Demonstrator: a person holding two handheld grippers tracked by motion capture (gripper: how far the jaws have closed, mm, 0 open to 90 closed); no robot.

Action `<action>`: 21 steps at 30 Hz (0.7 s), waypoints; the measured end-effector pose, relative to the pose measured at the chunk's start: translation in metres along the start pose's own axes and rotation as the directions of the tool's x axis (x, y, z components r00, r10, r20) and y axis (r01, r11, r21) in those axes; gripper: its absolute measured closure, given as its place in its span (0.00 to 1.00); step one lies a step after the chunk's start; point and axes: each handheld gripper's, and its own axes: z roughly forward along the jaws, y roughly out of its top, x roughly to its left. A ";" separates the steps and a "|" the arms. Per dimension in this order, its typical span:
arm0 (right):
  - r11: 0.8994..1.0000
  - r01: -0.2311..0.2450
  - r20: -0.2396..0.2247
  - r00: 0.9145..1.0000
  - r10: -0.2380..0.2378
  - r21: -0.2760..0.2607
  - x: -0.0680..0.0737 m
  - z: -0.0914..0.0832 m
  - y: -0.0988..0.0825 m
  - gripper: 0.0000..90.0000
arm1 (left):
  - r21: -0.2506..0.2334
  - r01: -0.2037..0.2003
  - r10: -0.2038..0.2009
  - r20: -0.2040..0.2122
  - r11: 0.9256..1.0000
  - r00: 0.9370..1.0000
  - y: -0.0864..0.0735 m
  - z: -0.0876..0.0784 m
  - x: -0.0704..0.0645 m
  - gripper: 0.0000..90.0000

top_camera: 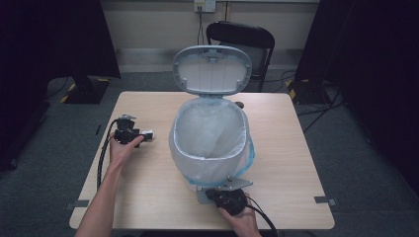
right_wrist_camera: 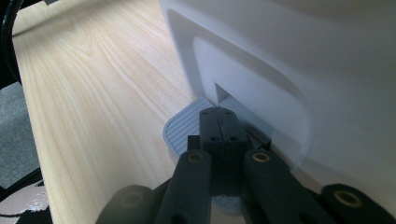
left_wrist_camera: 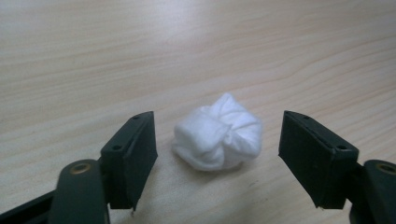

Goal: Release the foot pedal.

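A crumpled white paper wad (left_wrist_camera: 217, 133) lies on the wooden table (top_camera: 148, 197), left of a white pedal bin (top_camera: 174, 140). My left gripper (left_wrist_camera: 219, 128) is open and straddles the wad, one jaw on each side, neither touching it. In the high view the left gripper (top_camera: 147, 134) is at the table's left and points right toward the bin. The bin's lid (top_camera: 212, 69) stands up, and a translucent liner bag (top_camera: 210, 126) lines the inside. At the bin's near side my right gripper (right_wrist_camera: 219, 116) is shut, its tips resting on the grey ribbed pedal (right_wrist_camera: 184, 128).
A black chair (top_camera: 247, 37) stands behind the table's far edge. Cables (top_camera: 316, 106) run over the grey floor at the right. Bare wood lies between the wad and the bin, and along the table's right side.
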 end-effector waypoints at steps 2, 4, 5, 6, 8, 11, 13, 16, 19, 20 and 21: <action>1.000 -0.001 0.000 1.000 0.001 0.000 0.000 0.000 0.000 1.00 | 0.005 -0.009 0.009 -0.010 1.000 1.000 0.000 0.001 0.000 0.32; 1.000 -0.001 0.000 1.000 0.001 0.000 0.000 0.000 0.000 1.00 | 0.013 0.012 -0.012 -0.012 1.000 1.000 -0.001 0.006 0.001 0.33; 1.000 -0.001 0.000 1.000 0.001 0.000 0.000 0.000 0.000 1.00 | 0.015 0.017 -0.017 -0.010 1.000 1.000 -0.002 0.008 0.001 0.32; 1.000 0.001 -0.001 1.000 -0.001 0.000 0.000 0.000 0.000 1.00 | 0.022 -0.006 0.006 -0.023 1.000 1.000 -0.002 0.009 -0.001 0.33; 1.000 0.000 -0.002 1.000 0.000 0.000 0.000 0.000 0.000 1.00 | 0.032 -0.026 0.028 -0.045 0.999 0.999 -0.002 0.010 -0.004 0.39; 1.000 0.001 -0.001 1.000 -0.001 0.000 0.000 0.000 0.000 1.00 | 0.055 -0.075 0.080 -0.103 0.996 0.991 -0.001 0.010 -0.009 0.46; 1.000 0.001 -0.001 1.000 -0.001 0.000 0.000 0.000 0.000 1.00 | 0.063 -0.089 0.095 -0.104 0.994 0.990 0.000 0.010 -0.011 0.52; 1.000 0.003 -0.002 1.000 -0.003 0.001 0.000 0.000 0.000 1.00 | 0.061 -0.069 0.074 -0.095 0.996 0.993 0.000 0.008 -0.013 0.72; 1.000 0.003 -0.002 1.000 -0.003 0.000 0.000 0.000 0.000 1.00 | 0.054 -0.044 0.048 -0.077 0.998 0.996 -0.001 0.007 -0.012 0.78; 1.000 0.004 -0.002 1.000 -0.004 0.001 0.000 0.000 0.000 1.00 | 0.056 -0.041 0.045 -0.071 0.998 0.996 -0.001 0.006 -0.011 0.79; 1.000 0.006 -0.002 1.000 -0.006 0.001 0.000 0.000 0.000 1.00 | 0.050 -0.031 0.034 -0.063 0.998 0.997 -0.001 0.006 -0.011 0.80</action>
